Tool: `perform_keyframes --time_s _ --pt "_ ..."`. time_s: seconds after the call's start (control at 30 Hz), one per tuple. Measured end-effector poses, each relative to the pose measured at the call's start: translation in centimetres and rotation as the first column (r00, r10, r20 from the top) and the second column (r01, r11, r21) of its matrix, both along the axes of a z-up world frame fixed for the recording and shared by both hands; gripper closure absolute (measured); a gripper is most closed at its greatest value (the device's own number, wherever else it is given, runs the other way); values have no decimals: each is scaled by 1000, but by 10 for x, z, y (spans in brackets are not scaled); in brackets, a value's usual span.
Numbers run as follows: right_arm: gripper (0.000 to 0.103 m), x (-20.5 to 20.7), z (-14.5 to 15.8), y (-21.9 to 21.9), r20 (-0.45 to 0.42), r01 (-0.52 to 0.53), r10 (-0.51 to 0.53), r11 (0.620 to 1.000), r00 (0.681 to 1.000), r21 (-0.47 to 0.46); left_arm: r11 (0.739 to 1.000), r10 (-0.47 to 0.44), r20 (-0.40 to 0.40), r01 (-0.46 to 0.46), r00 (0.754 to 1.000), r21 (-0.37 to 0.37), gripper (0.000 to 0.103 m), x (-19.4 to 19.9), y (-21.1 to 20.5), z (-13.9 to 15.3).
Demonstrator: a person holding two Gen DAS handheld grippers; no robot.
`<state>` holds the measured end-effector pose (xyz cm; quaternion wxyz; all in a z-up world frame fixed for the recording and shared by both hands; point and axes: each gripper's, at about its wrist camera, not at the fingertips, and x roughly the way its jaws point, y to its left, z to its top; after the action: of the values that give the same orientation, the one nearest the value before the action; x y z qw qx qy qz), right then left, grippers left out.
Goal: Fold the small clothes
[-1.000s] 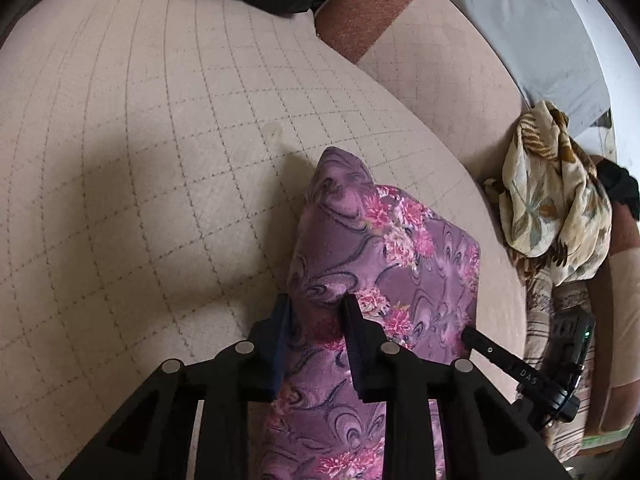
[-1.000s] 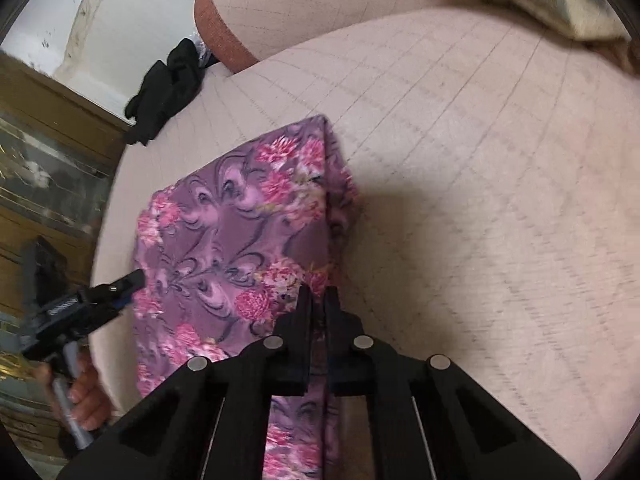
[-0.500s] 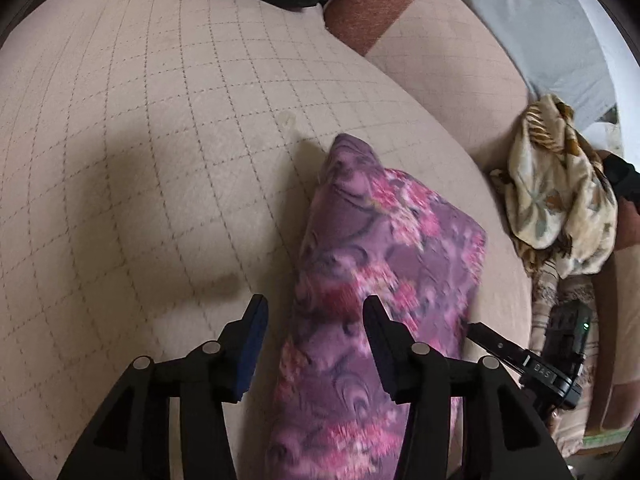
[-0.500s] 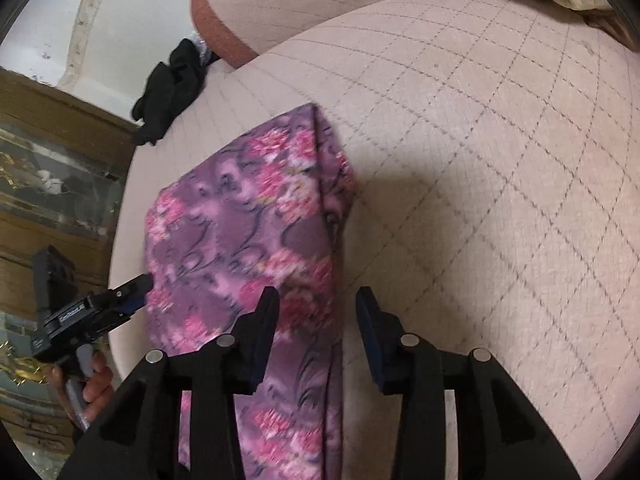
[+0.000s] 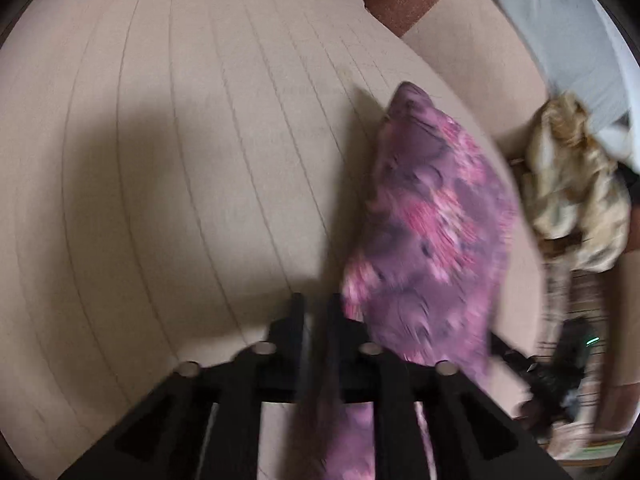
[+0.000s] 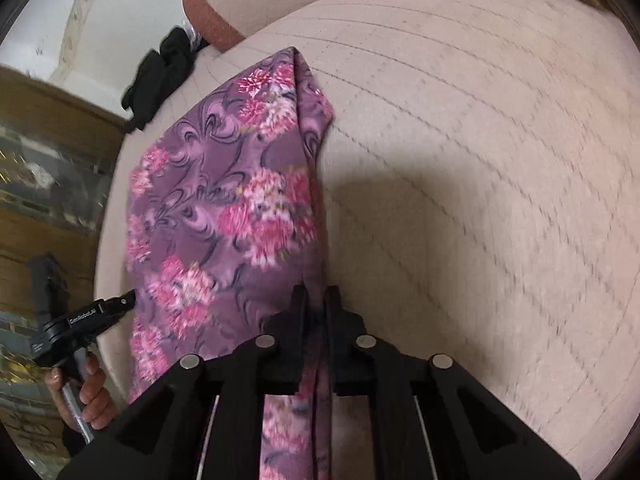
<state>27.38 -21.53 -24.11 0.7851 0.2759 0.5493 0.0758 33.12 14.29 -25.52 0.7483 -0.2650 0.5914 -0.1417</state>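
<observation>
A purple cloth with pink flowers point(image 5: 436, 232) lies folded on the beige quilted cushion point(image 5: 180, 160); it also shows in the right wrist view point(image 6: 224, 208). My left gripper point(image 5: 316, 308) is shut on the cloth's near left edge, with fabric running down between its fingers. My right gripper point(image 6: 316, 300) is shut on the cloth's near right edge, fabric between its fingers too. The left gripper point(image 6: 80, 324), held in a hand, shows at the left of the right wrist view. The left view is blurred.
A black garment point(image 6: 160, 76) lies at the cushion's far end beside a rust-coloured bolster point(image 6: 208, 20). A cream patterned cloth point(image 5: 576, 192) is bunched at the right, under a grey pillow point(image 5: 560, 32). A wooden cabinet point(image 6: 48, 184) stands left of the cushion.
Both grippers, open half a second ago, have closed on the cloth's near edges again. The left gripper has shifted left and the cloth's left side looks lifted.
</observation>
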Motion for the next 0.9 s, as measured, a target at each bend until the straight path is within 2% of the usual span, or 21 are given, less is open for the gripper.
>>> perform_keyframes --time_s 0.03,0.07,0.1,0.13,0.2,0.27,0.3,0.33,0.37,0.4,0.43,0.47,0.5,0.53,0.57,0.63,0.67,0.7,0.77,0.87,0.9 --pt "64 -13 4 0 13 11 -12 1000 1000 26 999 28 1 -28 1000 -33 71 -13 6 0" --pt "41 -24 8 0 33 23 -24 999 999 37 998 45 15 -44 999 -47 64 -25 11 2" --pt "35 -39 13 2 61 41 -44 998 997 37 997 50 33 -48 998 -67 50 -40 14 4" --pt "35 -50 15 4 67 43 -45 998 997 36 995 44 36 -41 998 -92 37 -48 15 4" --pt "35 -71 13 13 53 27 -29 999 998 38 990 25 29 -21 999 -138 34 -66 14 3" --pt "36 -85 10 24 39 9 -9 1000 999 3 995 -13 27 16 1000 -104 34 -81 4 2" --pt "42 -90 11 29 46 2 0 999 999 -33 997 -30 46 33 998 -67 34 -84 0 3" --pt "48 -92 12 35 49 -1 5 996 999 -86 999 -52 78 53 996 -12 34 -89 -8 7" --pt "58 -95 14 39 48 -5 11 991 999 -135 998 -68 90 67 994 17 35 -89 -13 10" --pt "71 -96 14 42 47 -12 19 988 999 -152 996 -81 104 77 991 44 41 -92 -17 12" --pt "79 -97 12 44 40 -19 26 989 999 -147 993 -97 120 88 988 80 60 -96 -22 12" --pt "87 -98 10 45 28 -23 28 988 999 -155 990 -108 126 95 986 105 73 -99 -26 11" --pt "93 -101 10 44 33 -21 28 983 999 -181 985 -122 145 102 982 140 83 -102 -30 12" --pt "94 -102 11 45 38 -19 27 980 999 -197 982 -127 163 101 978 162 91 -101 -33 13" --pt "95 -103 13 44 40 -11 20 978 999 -208 981 -127 176 98 976 169 91 -101 -31 18" --pt "96 -106 18 39 57 15 -3 978 998 -206 993 -89 191 72 978 90 92 -102 -20 25" --pt "96 -108 20 35 64 22 -9 979 998 -202 995 -84 190 71 978 74 92 -101 -20 25" --pt "96 -109 19 33 59 21 -9 978 998 -205 994 -84 187 70 979 78 92 -101 -18 23" --pt "96 -108 13 35 38 3 5 976 999 -217 986 -112 152 91 982 142 90 -98 -26 11" --pt "96 -107 13 35 40 4 4 980 999 -199 983 -113 178 84 978 163 89 -104 -28 21" --pt "96 -108 17 34 54 8 1 984 999 -179 982 -112 201 77 973 175 85 -108 -27 25"
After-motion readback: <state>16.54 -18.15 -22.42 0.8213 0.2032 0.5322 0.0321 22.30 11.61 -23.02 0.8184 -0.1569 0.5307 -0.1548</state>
